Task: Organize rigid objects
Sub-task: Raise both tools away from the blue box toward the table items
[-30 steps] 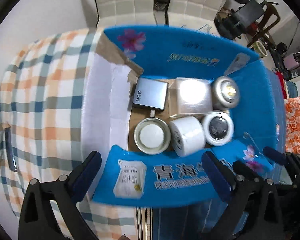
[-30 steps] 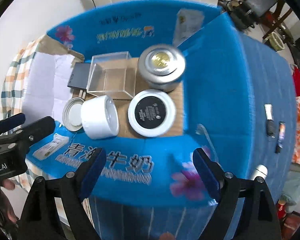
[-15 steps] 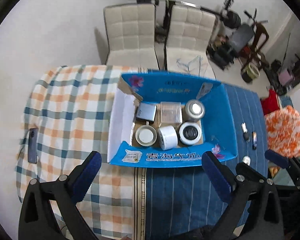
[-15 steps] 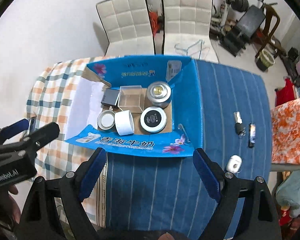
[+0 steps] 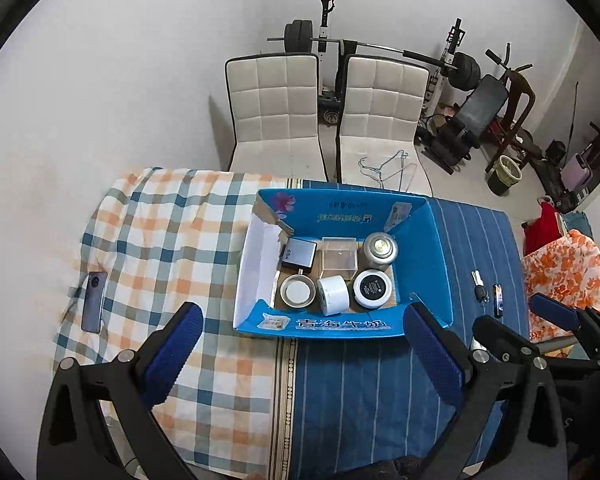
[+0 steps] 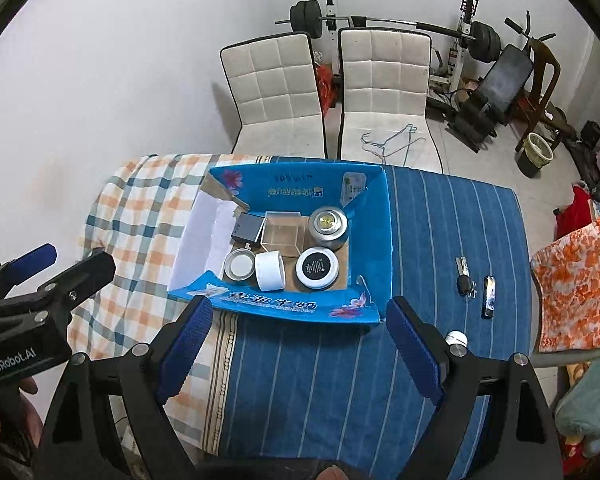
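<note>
Where the two tablecloths meet near the middle of both frames, a blue cardboard box [image 5: 440, 256] sits with its flaps splayed open, and six rigid objects rest on its brown floor. In the back row, from the left of the frame, lie a flat grey square case [image 5: 299, 253], a clear plastic cube [image 5: 339, 255] and a silver round tin [image 5: 380, 249] with a gold centre. In the front row are a shallow metal tin [image 5: 298, 290] with a white inside, a white jar [image 5: 333, 294] lying on its side and a white jar with a black lid [image 5: 373, 289]; the three stand just beside one another. The left gripper [image 5: 300, 356] hangs at the bottom of its frame, jaws spread wide with nothing between them, well apart from the box. The right gripper [image 6: 298, 348] is likewise wide apart and empty, low in its own frame. On the blue striped cloth [image 6: 320, 380] right of the box lie a car key [image 6: 465, 278], a small black lighter-like object [image 6: 488, 290] and a small white round object [image 6: 456, 338]. A phone [image 5: 94, 302] lies on the checked cloth [image 5: 160, 240] at the left. Two white padded chairs [image 5: 276, 112] and a barbell rack [image 5: 380, 46] stand behind, in the upper part of the frames.
</note>
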